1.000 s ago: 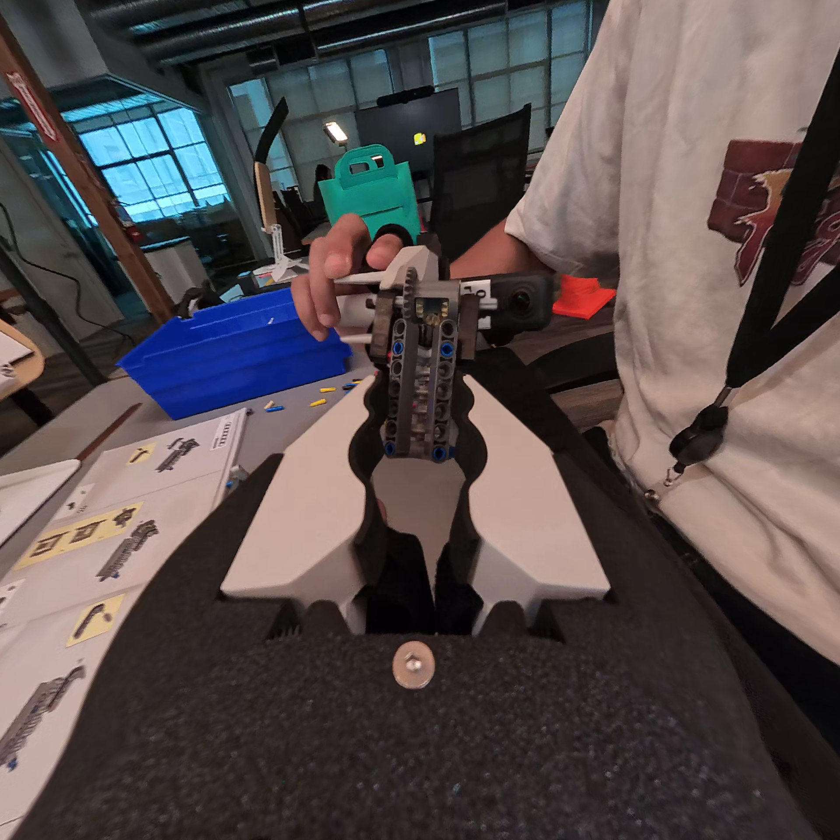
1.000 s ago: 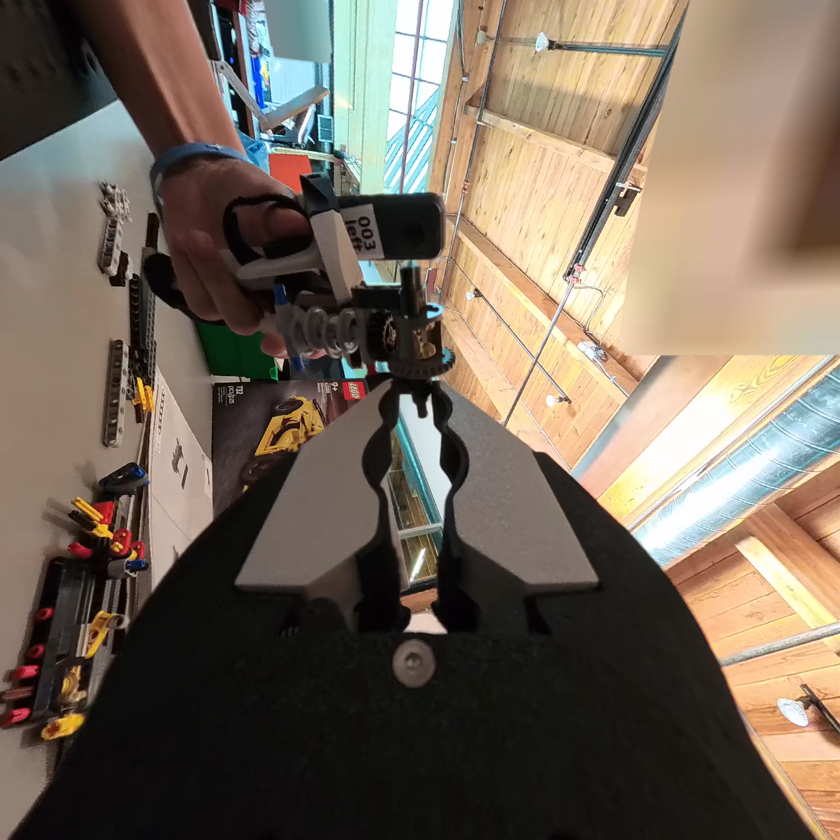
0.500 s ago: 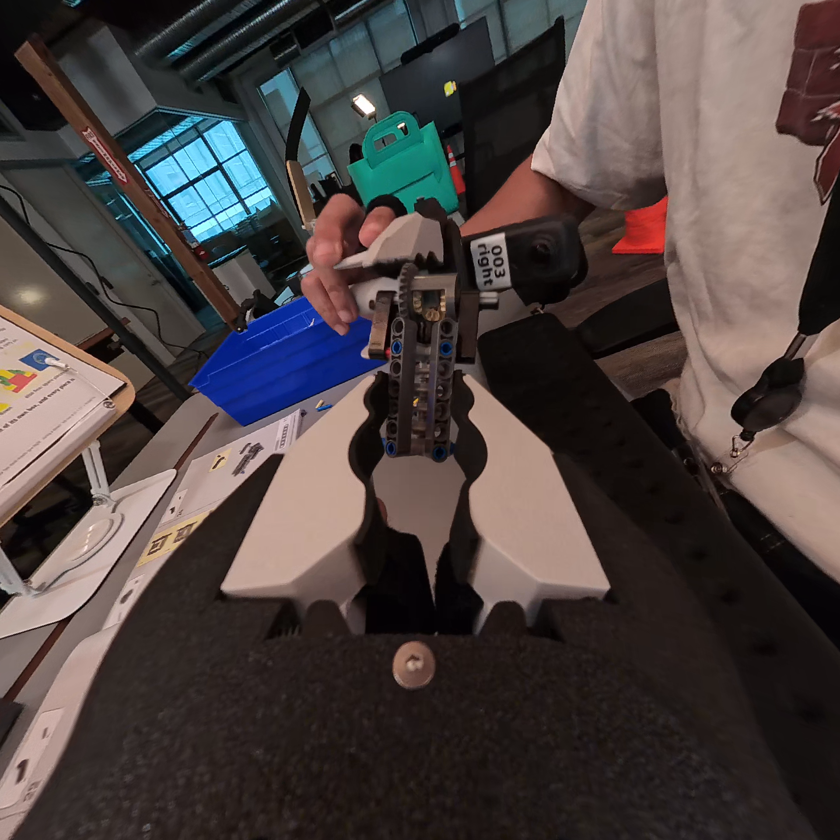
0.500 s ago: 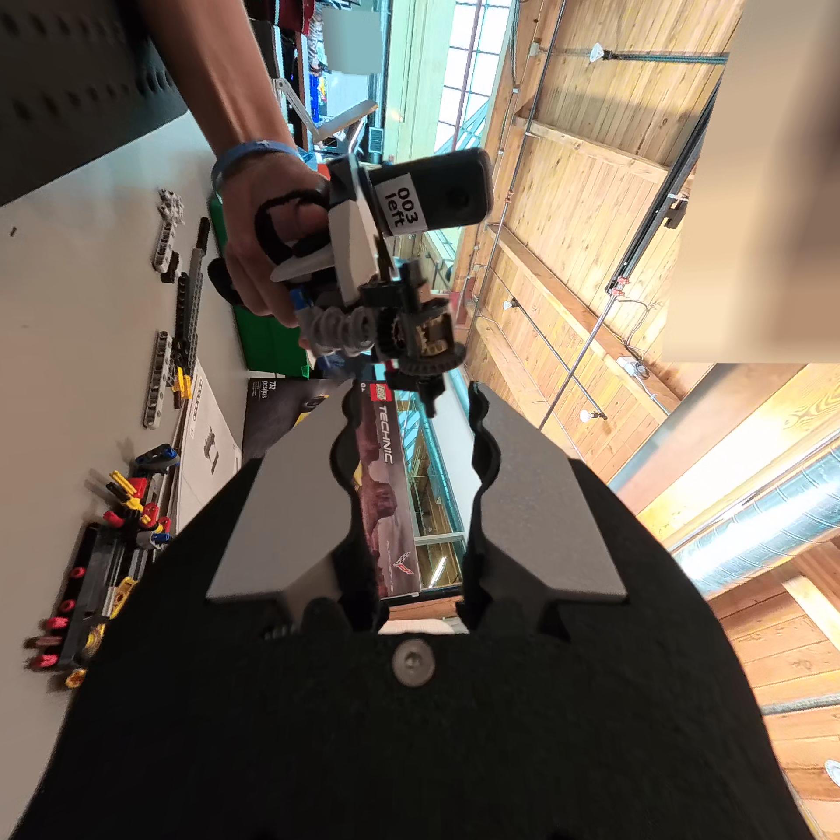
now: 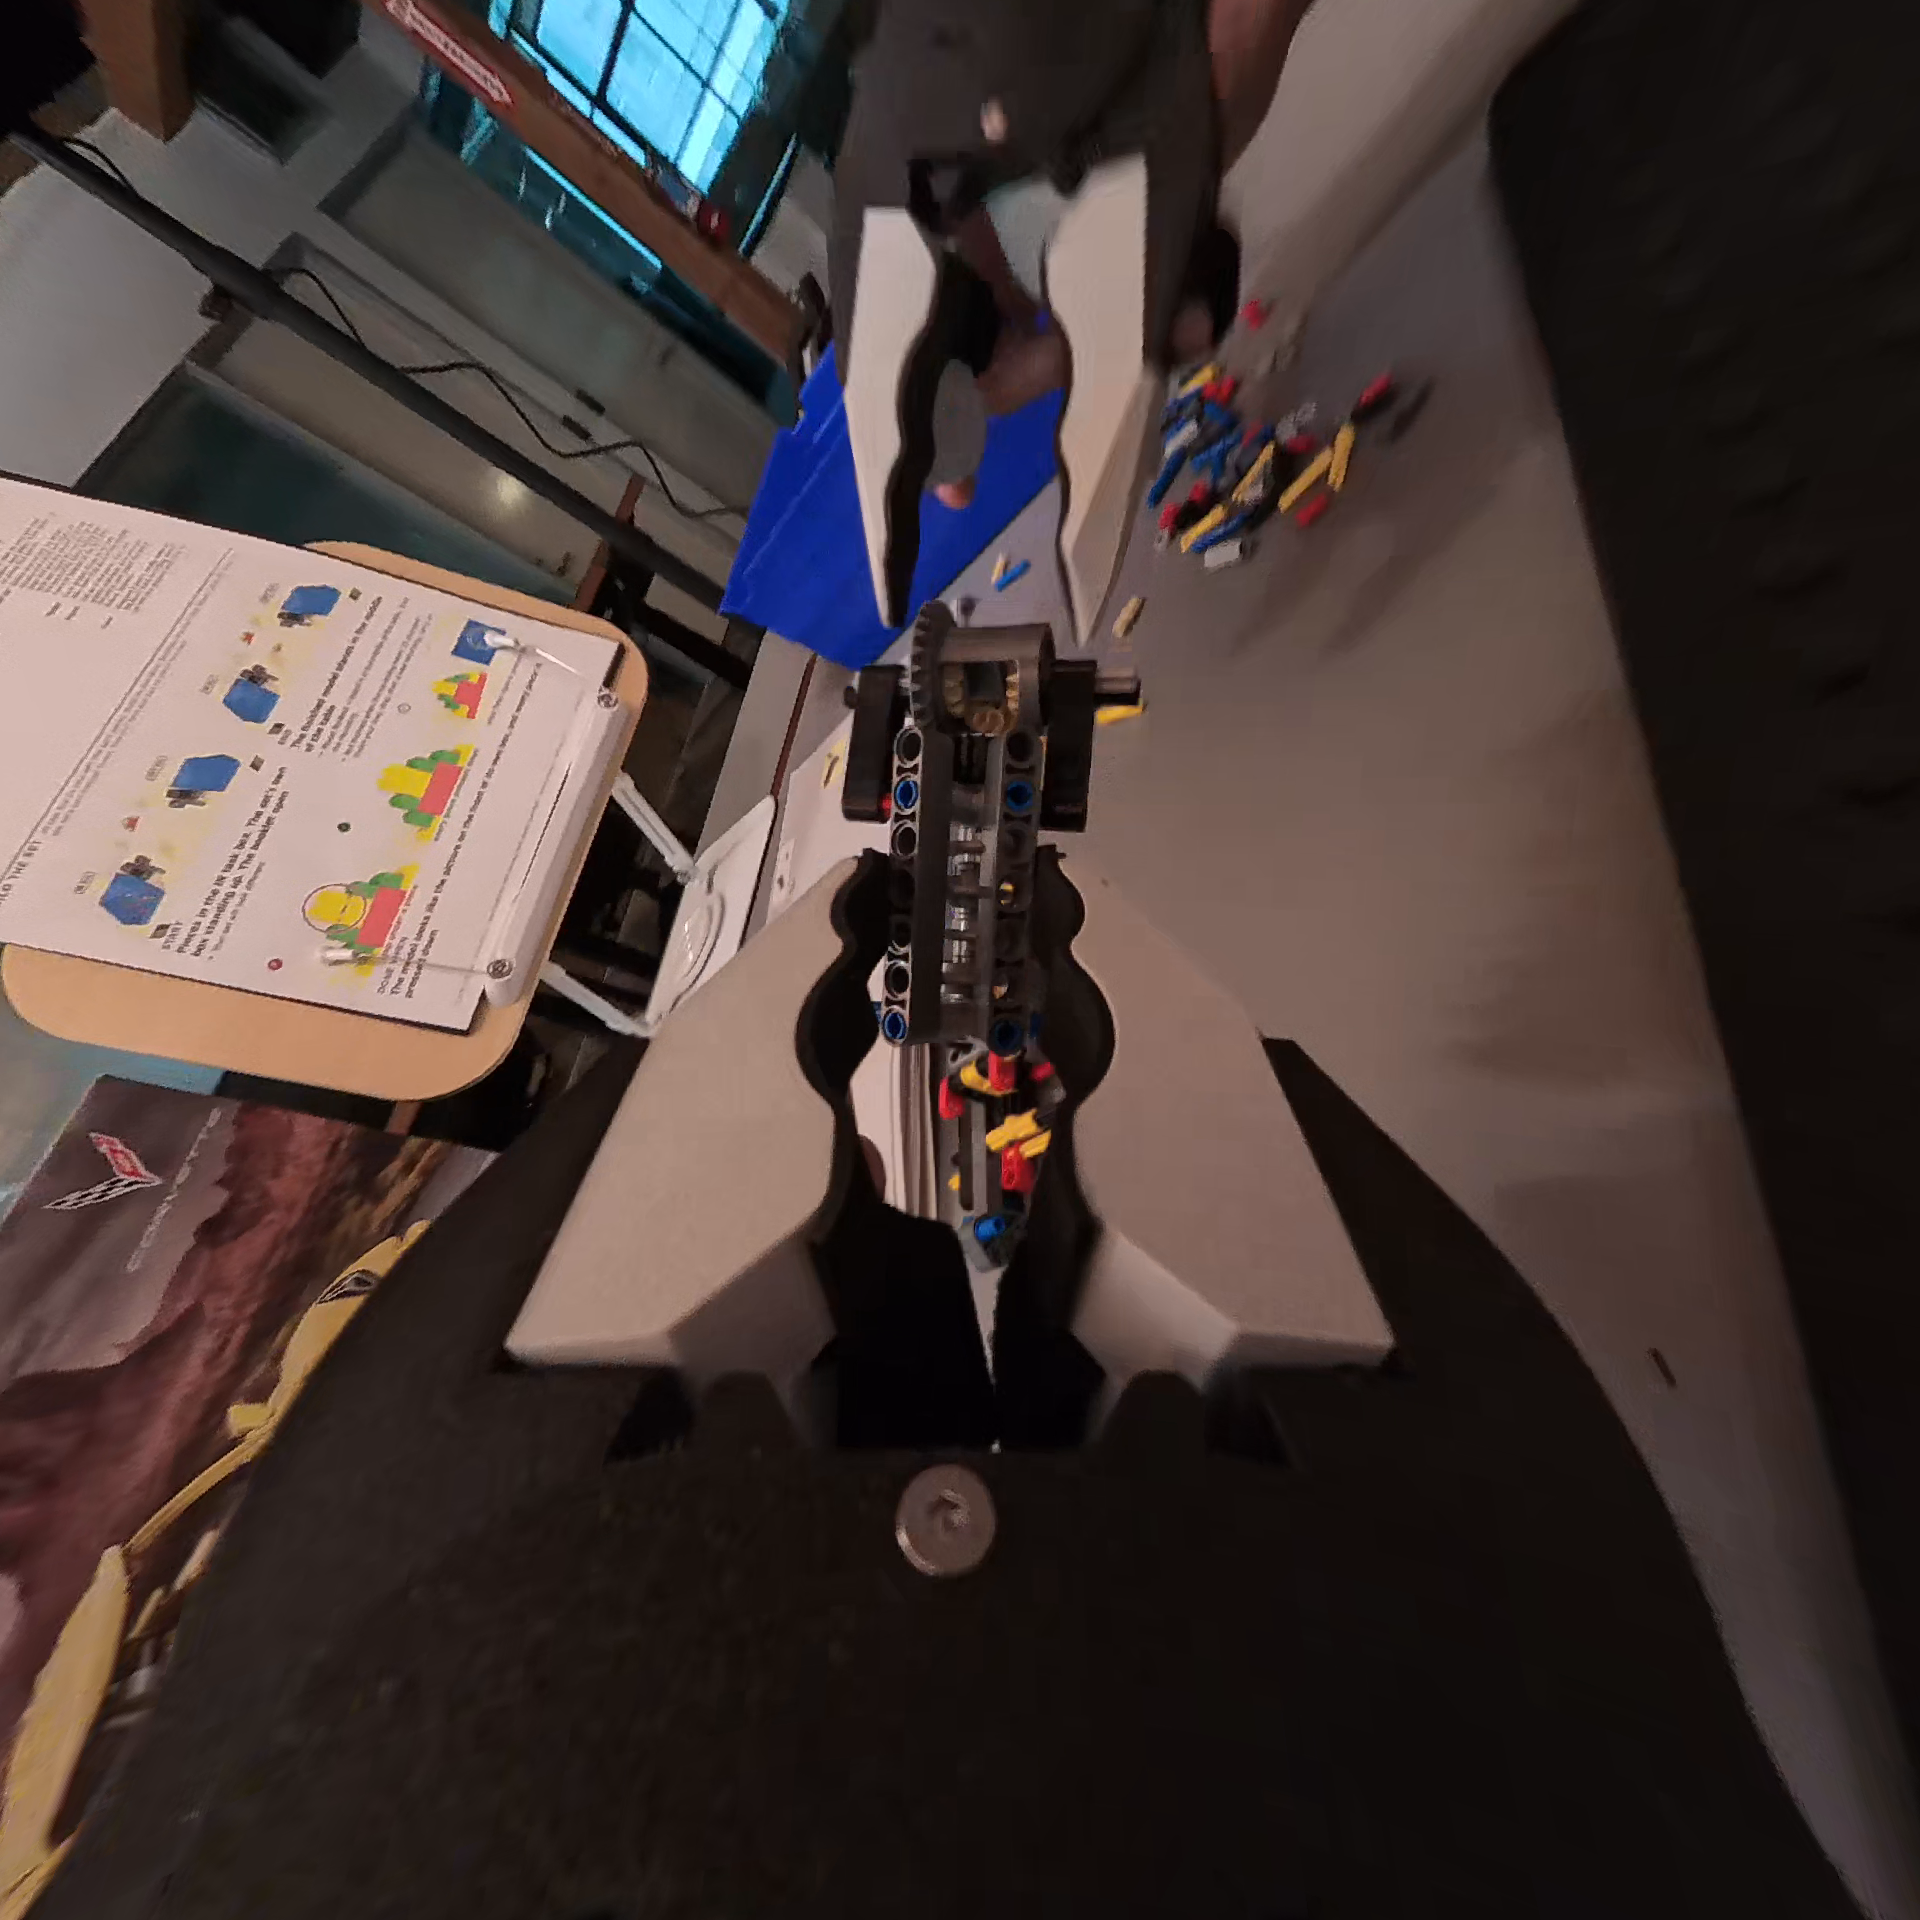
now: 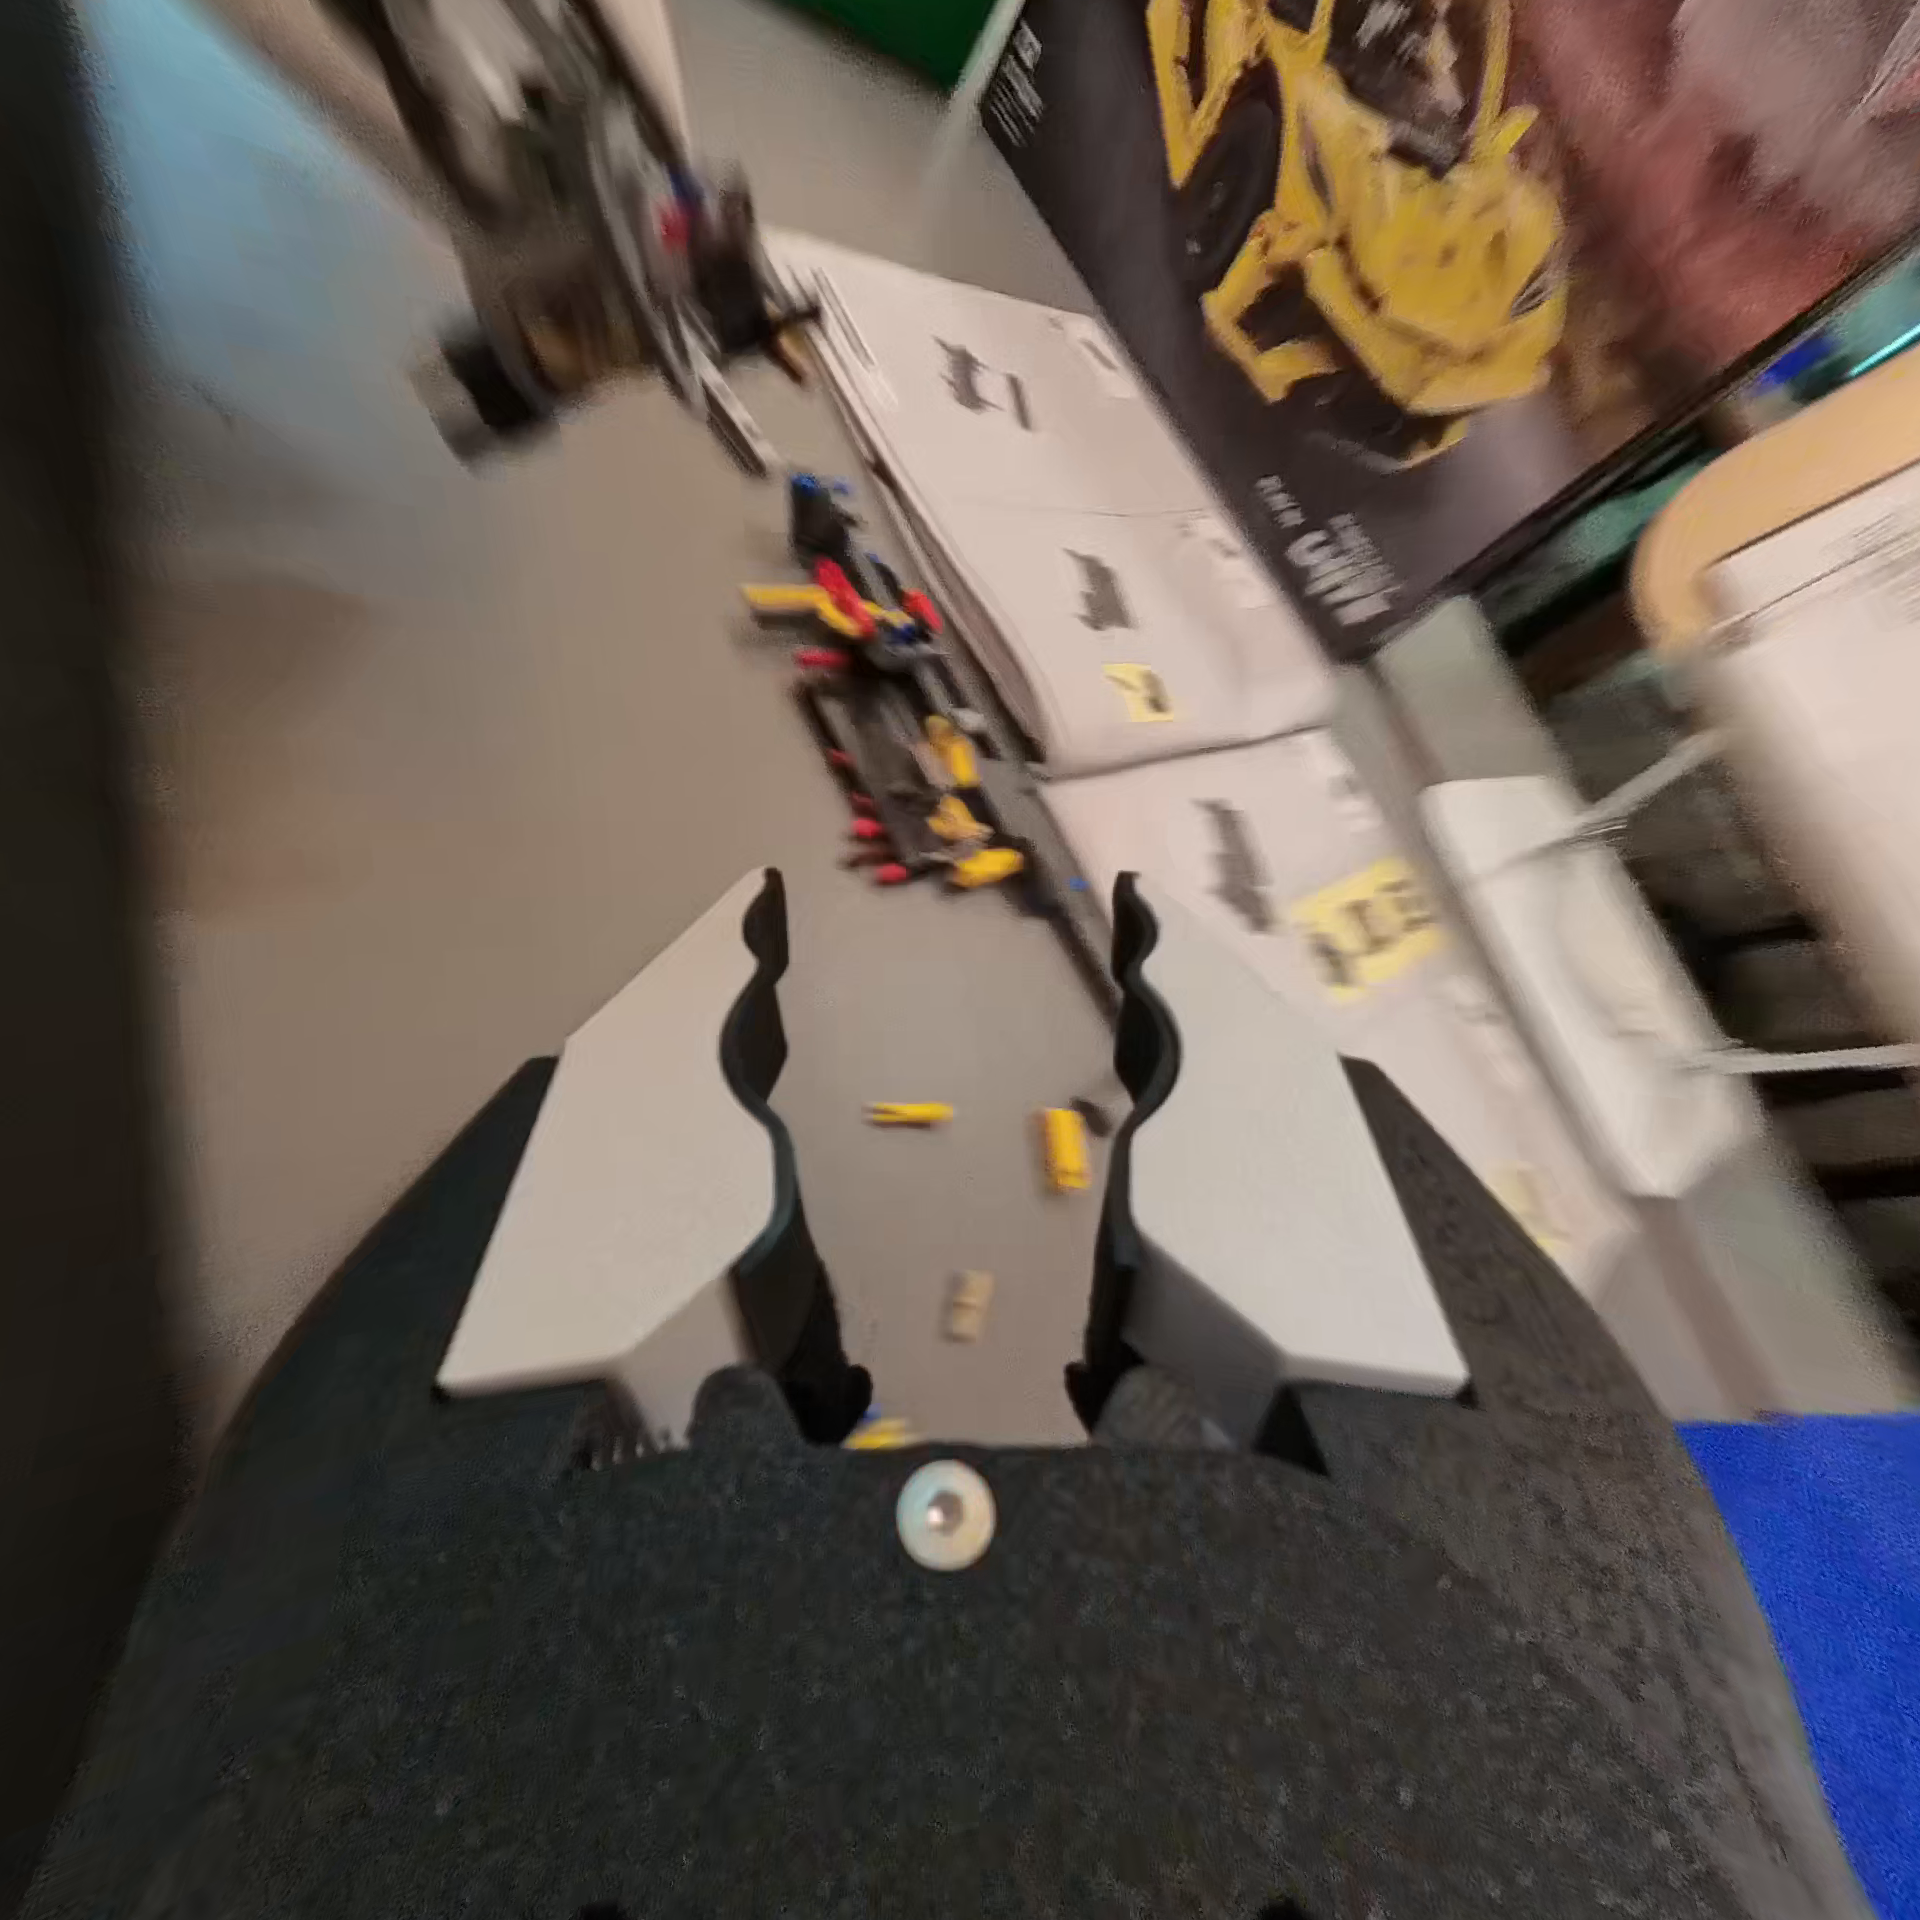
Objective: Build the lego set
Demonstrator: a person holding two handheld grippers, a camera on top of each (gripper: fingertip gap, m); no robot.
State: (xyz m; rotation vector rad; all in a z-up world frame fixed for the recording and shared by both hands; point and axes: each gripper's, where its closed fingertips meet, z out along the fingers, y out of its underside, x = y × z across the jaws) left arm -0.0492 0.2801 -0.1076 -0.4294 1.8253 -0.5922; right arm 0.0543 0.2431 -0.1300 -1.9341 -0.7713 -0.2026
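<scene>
My left gripper [image 5: 961,883] is shut on a grey and black lego beam assembly [image 5: 966,790] with a gear at its far end, held above the table. My right gripper [image 6: 948,894] is open and empty over the grey table [image 6: 416,831]. It also shows in the left wrist view [image 5: 982,499], just beyond the assembly and apart from it. A long black lego build with red and yellow pins [image 6: 904,748] lies on the table ahead of the right gripper. The right wrist view is blurred.
Loose small pieces [image 5: 1257,457] lie scattered on the table. Two yellow pieces [image 6: 1065,1148] and a tan one [image 6: 966,1304] lie under the right gripper. An open instruction booklet [image 6: 1091,540], the lego box [image 6: 1403,260], a blue bin [image 5: 800,540] and a sheet on a stand [image 5: 291,769] stand around.
My right gripper let go of the assembly's gear end, opened wide and swung down over the table. My left gripper keeps the assembly and has tilted over the table.
</scene>
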